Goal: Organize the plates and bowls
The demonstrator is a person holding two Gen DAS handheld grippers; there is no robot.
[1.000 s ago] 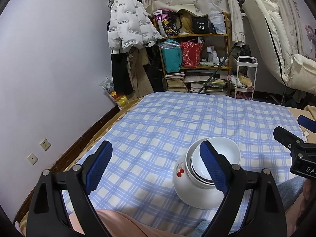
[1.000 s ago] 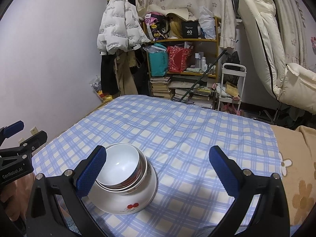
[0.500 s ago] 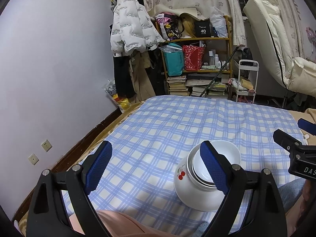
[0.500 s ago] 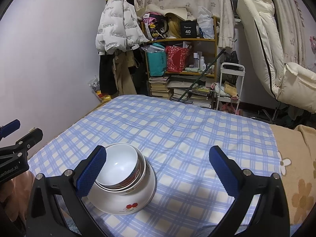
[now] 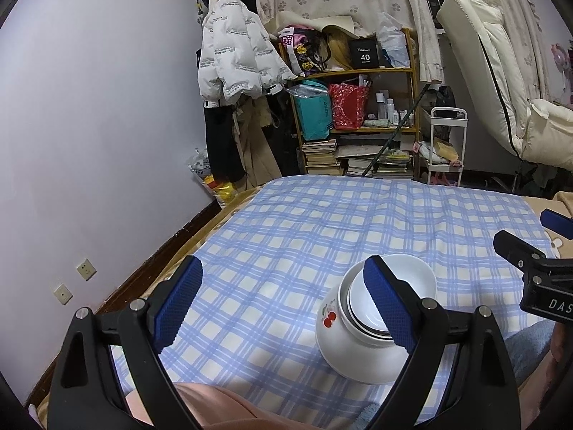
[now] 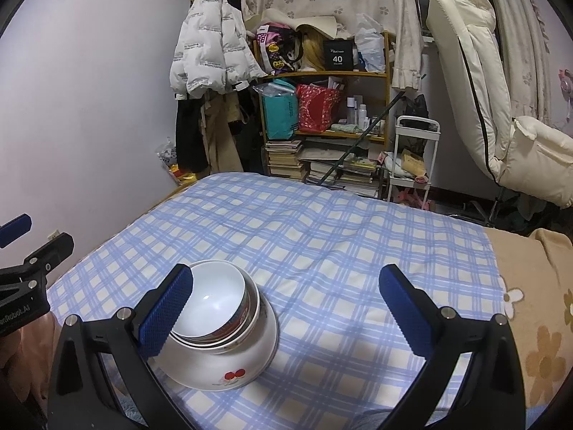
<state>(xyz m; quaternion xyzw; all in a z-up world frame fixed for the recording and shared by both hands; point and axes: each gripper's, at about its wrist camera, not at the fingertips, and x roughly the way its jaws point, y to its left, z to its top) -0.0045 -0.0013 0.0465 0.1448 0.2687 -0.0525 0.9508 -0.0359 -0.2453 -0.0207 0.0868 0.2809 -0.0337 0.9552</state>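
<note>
The bowls [image 6: 218,326] sit nested in one stack on the blue checked sheet [image 6: 322,243], close to the near edge of the bed and toward its left side as the right wrist camera sees it. The outermost is a large white bowl with a red cherry motif [image 5: 352,347] on its wall; inside it rests a second bowl whose rim shows as a thin ring, and inside that a smaller white bowl [image 6: 209,295] with a coloured band around its outside. The innermost bowl holds nothing. The whole stack leans slightly, its mouth tipped toward the far end of the bed.

The left gripper [image 5: 283,301] hangs above the near edge with its jaws spread wide; nothing lies between them but sheet. Its right blue pad [image 5: 388,306] overlaps the stack in the left wrist view, though whether it touches the bowls cannot be told. The right gripper [image 6: 286,308] is likewise wide apart and holds nothing; its left pad [image 6: 166,315] stands just beside the stack's rim, contact unclear.

Beyond the far edge of the bed stand a cluttered wooden shelf [image 6: 322,107] with books beneath, a white puffer jacket [image 5: 232,61] hanging by the wall, and a small white cart [image 6: 412,157].
</note>
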